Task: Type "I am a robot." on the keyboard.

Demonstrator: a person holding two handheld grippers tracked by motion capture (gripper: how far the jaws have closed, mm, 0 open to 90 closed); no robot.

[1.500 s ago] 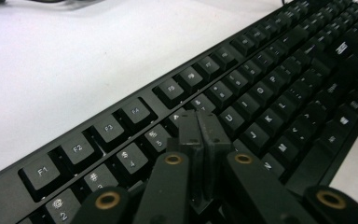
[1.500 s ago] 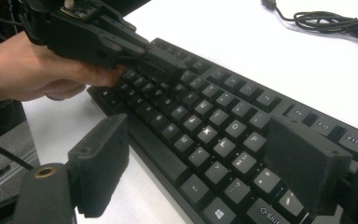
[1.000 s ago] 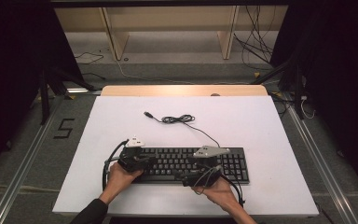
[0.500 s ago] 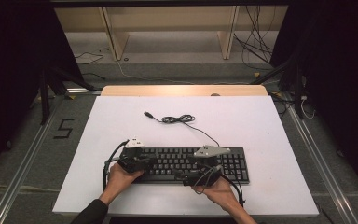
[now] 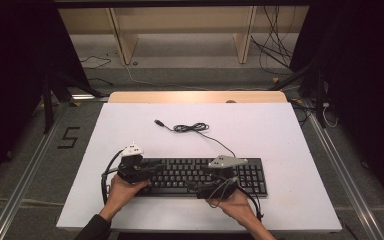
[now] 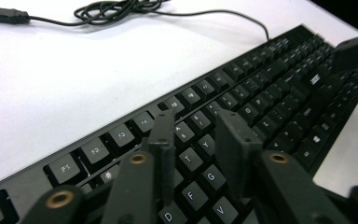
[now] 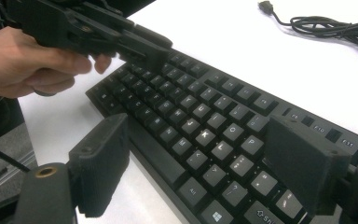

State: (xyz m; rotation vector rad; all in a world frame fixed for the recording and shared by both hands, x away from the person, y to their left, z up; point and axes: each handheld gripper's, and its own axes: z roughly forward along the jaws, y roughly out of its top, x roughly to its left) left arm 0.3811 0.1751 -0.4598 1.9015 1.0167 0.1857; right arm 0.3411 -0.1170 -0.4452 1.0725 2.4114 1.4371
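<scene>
A black keyboard lies flat near the table's front edge, its cable coiled behind it and ending in a USB plug. My left gripper hovers low over the keyboard's left end. In the left gripper view its jaws stand a little apart above the letter keys; they have just been opening, with nothing between them. My right gripper sits over the keyboard's front middle. In the right gripper view its jaws are spread wide over the keys, holding nothing.
The white table top ends at a wooden strip at the back. Beyond it, loose cables lie on the floor by wooden legs. A person's hand holds the left gripper close above the keys.
</scene>
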